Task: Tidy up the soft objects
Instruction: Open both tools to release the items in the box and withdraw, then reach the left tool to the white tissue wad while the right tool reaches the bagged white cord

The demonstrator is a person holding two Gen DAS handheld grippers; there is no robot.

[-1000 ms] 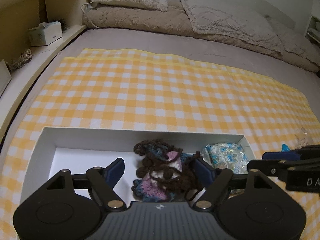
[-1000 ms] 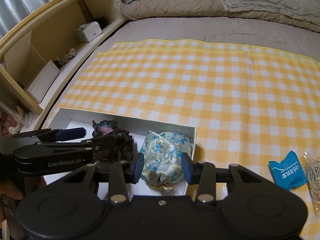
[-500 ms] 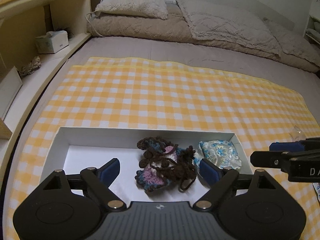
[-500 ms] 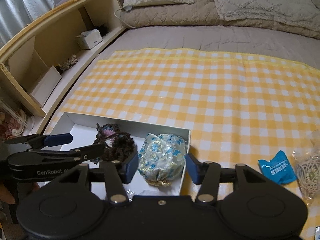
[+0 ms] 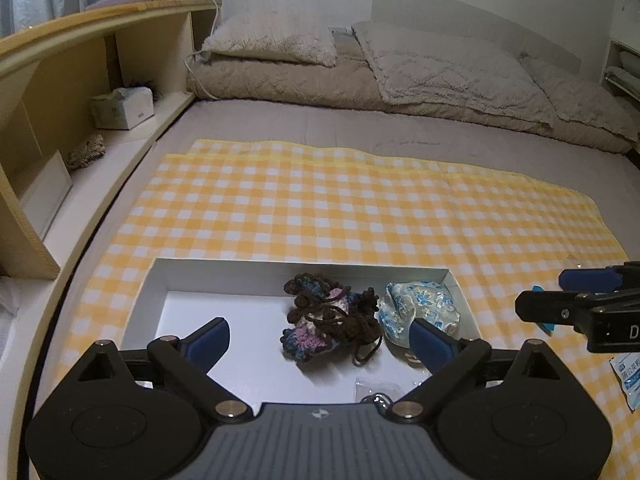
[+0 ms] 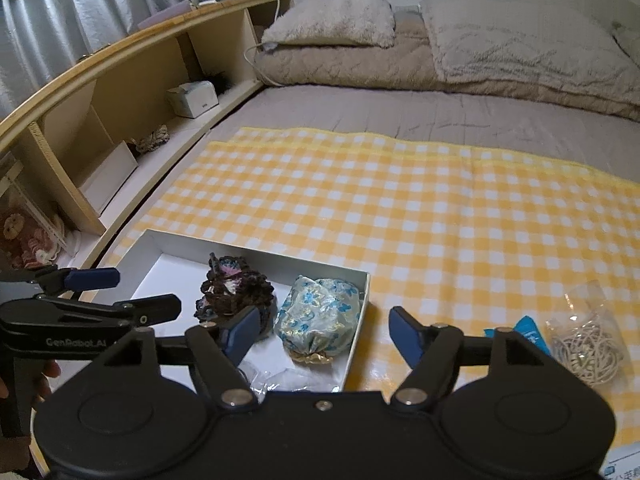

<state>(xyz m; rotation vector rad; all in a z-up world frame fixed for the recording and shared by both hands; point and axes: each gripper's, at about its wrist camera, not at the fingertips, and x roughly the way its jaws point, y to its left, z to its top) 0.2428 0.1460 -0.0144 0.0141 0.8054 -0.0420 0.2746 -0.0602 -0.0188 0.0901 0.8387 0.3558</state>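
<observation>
Holding two soft pouches, crocheted pouch point(image 5: 330, 320), floral pouch point(image 5: 416, 312), one white box point(image 5: 280, 270)

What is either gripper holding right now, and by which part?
Nothing. The left gripper and right gripper are both opening with empty jaws; the crochet pouch and floral pouch lie loose in the white box.

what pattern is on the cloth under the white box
Yellow and white checks on the cloth; clearest in the right wrist view.

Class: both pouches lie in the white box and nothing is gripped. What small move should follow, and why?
Probably swing the right gripper, jaws opening and empty, toward the clear bag of bands, which lies outside the white box.
</observation>
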